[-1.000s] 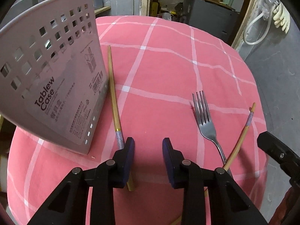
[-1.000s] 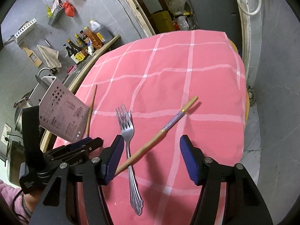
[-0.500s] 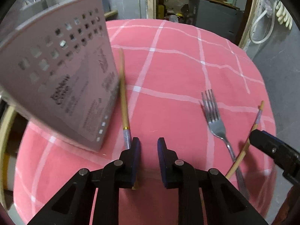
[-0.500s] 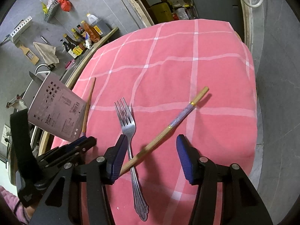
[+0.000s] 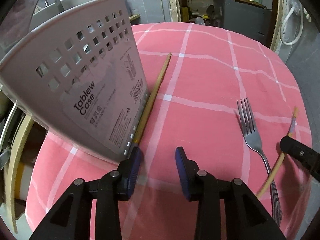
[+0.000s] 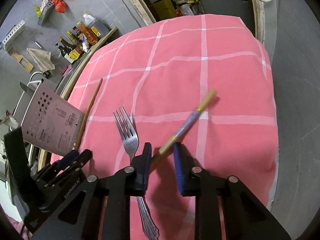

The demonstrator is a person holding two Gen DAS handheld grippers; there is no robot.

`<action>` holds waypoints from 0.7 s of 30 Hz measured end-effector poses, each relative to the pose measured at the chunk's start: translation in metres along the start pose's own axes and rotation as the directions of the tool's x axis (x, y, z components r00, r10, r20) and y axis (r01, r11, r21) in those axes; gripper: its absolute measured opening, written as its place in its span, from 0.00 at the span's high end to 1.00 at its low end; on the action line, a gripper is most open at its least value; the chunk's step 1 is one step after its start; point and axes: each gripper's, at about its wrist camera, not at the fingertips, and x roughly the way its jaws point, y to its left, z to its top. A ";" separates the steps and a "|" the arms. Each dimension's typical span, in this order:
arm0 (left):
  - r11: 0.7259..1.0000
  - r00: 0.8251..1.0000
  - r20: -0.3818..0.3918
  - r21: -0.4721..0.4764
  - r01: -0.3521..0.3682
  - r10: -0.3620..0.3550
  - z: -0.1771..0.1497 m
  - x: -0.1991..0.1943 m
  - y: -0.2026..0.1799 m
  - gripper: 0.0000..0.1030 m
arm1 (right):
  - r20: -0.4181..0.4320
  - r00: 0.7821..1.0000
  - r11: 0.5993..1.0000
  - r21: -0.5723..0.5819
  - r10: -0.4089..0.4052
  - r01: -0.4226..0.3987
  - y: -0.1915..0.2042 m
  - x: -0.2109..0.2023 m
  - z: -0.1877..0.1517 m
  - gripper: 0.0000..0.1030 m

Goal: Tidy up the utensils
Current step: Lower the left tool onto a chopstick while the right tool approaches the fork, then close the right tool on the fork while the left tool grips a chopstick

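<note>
A grey perforated utensil case (image 5: 84,92) marked "Tablew Case" stands at the table's left; it also shows in the right wrist view (image 6: 50,124). One wooden chopstick (image 5: 156,92) lies along its right side. My left gripper (image 5: 159,156) is open and empty, its left finger at that chopstick's near end. A metal fork (image 6: 128,138) lies in the middle. A second chopstick (image 6: 190,120) with a purple band lies slanted across the fork's handle. My right gripper (image 6: 162,154) is open, its fingers on either side of this chopstick's lower part.
The round table wears a pink checked cloth (image 6: 180,70). Sauce bottles (image 6: 80,40) stand on a ledge beyond the table's left edge. A white tub (image 5: 80,2) sits behind the case. The table drops off close on the right and near sides.
My left gripper narrowed, then opened wide beside the left chopstick. My right gripper narrowed and moved forward around the banded chopstick.
</note>
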 end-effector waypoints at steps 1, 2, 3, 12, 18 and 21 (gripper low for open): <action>1.000 1.000 0.002 0.006 -0.001 0.001 0.000 0.000 0.000 0.67 | 0.001 1.000 1.000 0.004 0.006 -0.006 0.001 0.000 0.000 0.85; 1.000 1.000 0.002 0.009 0.010 -0.010 0.001 0.000 0.001 0.71 | 0.002 1.000 1.000 0.007 0.014 -0.014 0.001 0.001 0.000 0.88; 1.000 1.000 0.002 0.010 0.022 -0.023 0.001 0.000 0.001 0.76 | 0.002 1.000 1.000 0.010 0.021 -0.021 0.001 0.002 -0.001 0.91; 0.996 0.996 0.004 0.008 0.086 -0.086 -0.003 -0.002 0.009 0.78 | 0.008 0.996 0.996 0.007 0.093 -0.093 0.012 0.004 -0.002 0.94; 0.995 0.996 0.039 0.056 0.081 -0.083 -0.011 -0.007 0.018 0.78 | 0.002 0.989 0.989 -0.024 0.147 -0.147 0.021 0.007 0.001 0.94; 0.992 0.992 0.037 0.025 0.121 -0.122 -0.009 -0.006 0.028 0.79 | -0.011 0.986 0.985 -0.051 0.166 -0.166 0.031 0.016 0.008 0.94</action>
